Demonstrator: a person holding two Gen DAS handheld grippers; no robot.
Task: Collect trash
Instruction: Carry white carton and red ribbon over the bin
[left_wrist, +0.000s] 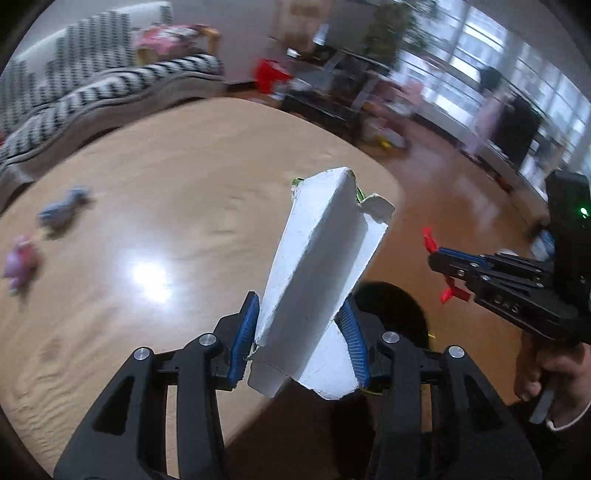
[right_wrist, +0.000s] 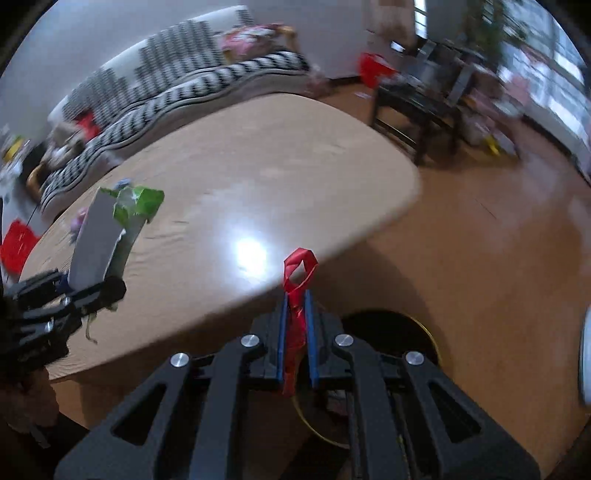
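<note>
Left wrist view shows the left gripper (left_wrist: 299, 332) pinching a torn white carton (left_wrist: 317, 266) and the right gripper (right_wrist: 295, 325) clamped on a red wrapper (right_wrist: 297, 280), both near the dark bin (right_wrist: 399, 328) on the floor, while two small scraps (left_wrist: 59, 212) lie uncollected on the table (left_wrist: 184, 184).

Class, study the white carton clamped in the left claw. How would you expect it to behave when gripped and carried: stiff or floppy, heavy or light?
The white carton probably crushes easily: its torn top looks dented and bent. It seems light, since the left claw holds it by the lower end alone, yet it stands up without sagging. Its smooth faces might slip.
</note>
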